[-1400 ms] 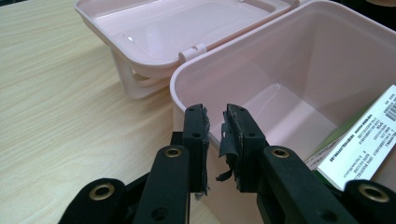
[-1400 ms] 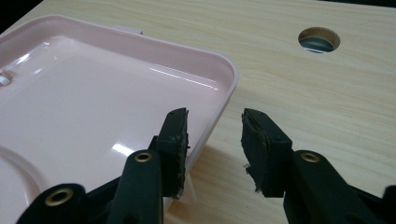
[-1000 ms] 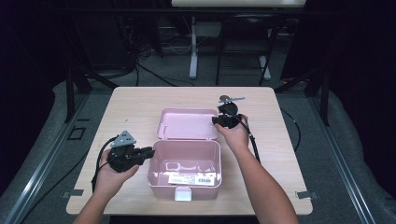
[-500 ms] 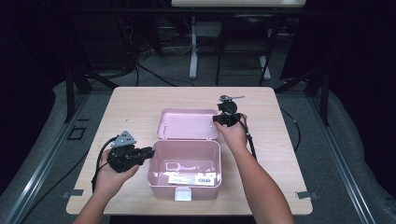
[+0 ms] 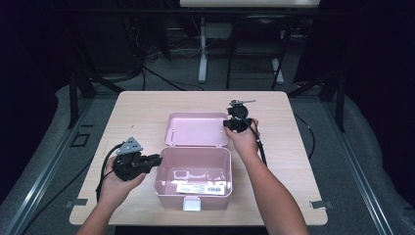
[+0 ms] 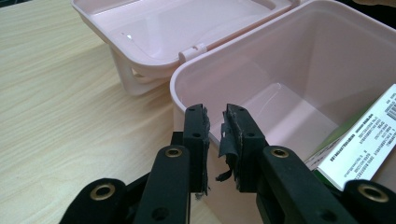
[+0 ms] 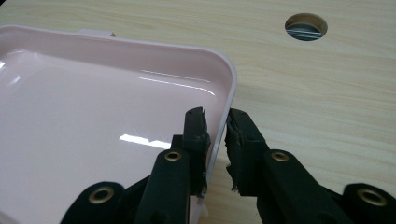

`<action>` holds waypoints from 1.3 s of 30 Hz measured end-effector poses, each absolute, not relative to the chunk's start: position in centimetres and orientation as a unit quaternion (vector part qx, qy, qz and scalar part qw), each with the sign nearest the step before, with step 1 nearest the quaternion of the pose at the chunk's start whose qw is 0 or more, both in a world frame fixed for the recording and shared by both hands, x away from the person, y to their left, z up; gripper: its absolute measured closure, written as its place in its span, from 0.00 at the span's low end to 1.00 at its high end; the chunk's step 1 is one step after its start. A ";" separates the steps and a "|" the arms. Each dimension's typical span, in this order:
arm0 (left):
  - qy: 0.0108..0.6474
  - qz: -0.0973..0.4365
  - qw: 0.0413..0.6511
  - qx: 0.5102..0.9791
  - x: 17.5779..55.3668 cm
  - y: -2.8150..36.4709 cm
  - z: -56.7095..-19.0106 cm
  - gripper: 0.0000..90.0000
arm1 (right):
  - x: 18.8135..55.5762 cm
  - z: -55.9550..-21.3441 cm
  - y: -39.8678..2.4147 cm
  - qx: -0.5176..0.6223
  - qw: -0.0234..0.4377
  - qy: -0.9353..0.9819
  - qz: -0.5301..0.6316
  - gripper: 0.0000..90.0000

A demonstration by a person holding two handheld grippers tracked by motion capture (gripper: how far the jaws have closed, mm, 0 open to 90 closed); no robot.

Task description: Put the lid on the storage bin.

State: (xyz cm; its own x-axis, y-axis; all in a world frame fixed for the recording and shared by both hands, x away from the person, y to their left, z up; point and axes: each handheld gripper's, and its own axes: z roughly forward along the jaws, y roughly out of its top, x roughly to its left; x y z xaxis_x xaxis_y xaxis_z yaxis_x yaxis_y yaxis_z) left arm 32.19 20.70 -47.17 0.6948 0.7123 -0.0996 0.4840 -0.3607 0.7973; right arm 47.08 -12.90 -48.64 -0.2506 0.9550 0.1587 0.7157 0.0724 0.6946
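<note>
An open pink box (image 5: 193, 166) stands on the wooden table, its lid (image 5: 195, 128) laid back flat behind it. A white barcode-labelled packet (image 5: 203, 187) lies inside, also seen as the packet (image 6: 364, 144). My left gripper (image 5: 157, 159) is at the box's left side. In the left gripper view the left gripper (image 6: 217, 114) is shut on the box wall (image 6: 187, 88), one jaw outside and one inside. My right gripper (image 5: 229, 125) is at the lid's right edge. Its jaws have just been closing, and the right gripper (image 7: 217, 116) now pinches the lid rim (image 7: 224, 70).
A round cable hole (image 7: 306, 26) is cut in the table beyond the lid's corner. Bare wood (image 5: 293, 147) lies right of the box and bare wood (image 5: 137, 112) behind it to the left. Dark floor, cables and stand legs surround the table.
</note>
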 end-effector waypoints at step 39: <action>0.368 0.137 0.426 0.815 32.1 20.5 -47.1 0.88 | 44.5 -44.6 -13.1 0.551 0.230 0.705 0.382 0.92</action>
State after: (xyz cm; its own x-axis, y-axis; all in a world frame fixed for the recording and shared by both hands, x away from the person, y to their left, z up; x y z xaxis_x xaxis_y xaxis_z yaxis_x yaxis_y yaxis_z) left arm 32.13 20.52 -47.12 0.6918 0.7163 -0.0910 0.4835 -0.3659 0.7952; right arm 44.45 -13.11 -44.55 -0.2877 0.9528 0.0969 0.6013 0.1009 0.7926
